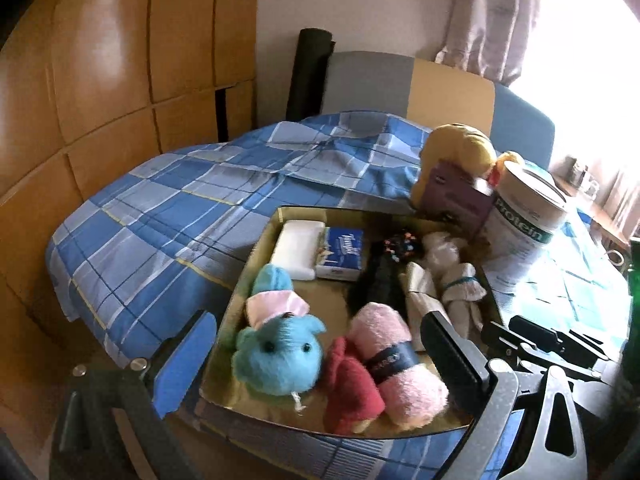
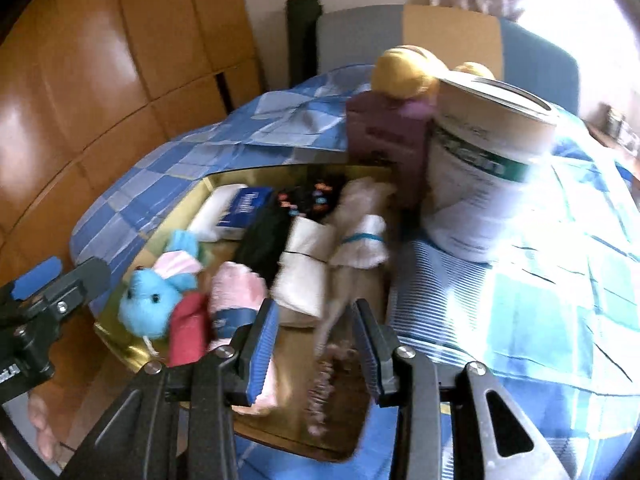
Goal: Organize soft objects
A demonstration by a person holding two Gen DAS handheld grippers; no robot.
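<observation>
A gold tray (image 1: 280, 216) (image 2: 120, 350) on the bed holds soft items: a blue teddy (image 1: 276, 354) (image 2: 150, 304), a pink rolled towel (image 1: 394, 364) (image 2: 236, 292), a red cloth (image 1: 350, 392) (image 2: 188, 332), a black roll (image 1: 380, 280), white rolled cloths (image 1: 460, 284) (image 2: 304, 276) and a fringed beige cloth (image 2: 332, 320). My left gripper (image 1: 320, 364) is open, its fingers either side of the teddy and towels at the tray's near edge. My right gripper (image 2: 316, 352) is open over the tray's near right, and the fringed cloth hangs between its fingers.
A protein tin (image 1: 524, 232) (image 2: 484, 168), a purple box (image 1: 456, 200) (image 2: 384, 140) and a yellow plush (image 1: 460, 144) (image 2: 404, 68) stand behind the tray. A white bar (image 1: 298, 248) and blue box (image 1: 342, 254) lie in it. Wooden wardrobe (image 1: 100, 80) stands left of the bed.
</observation>
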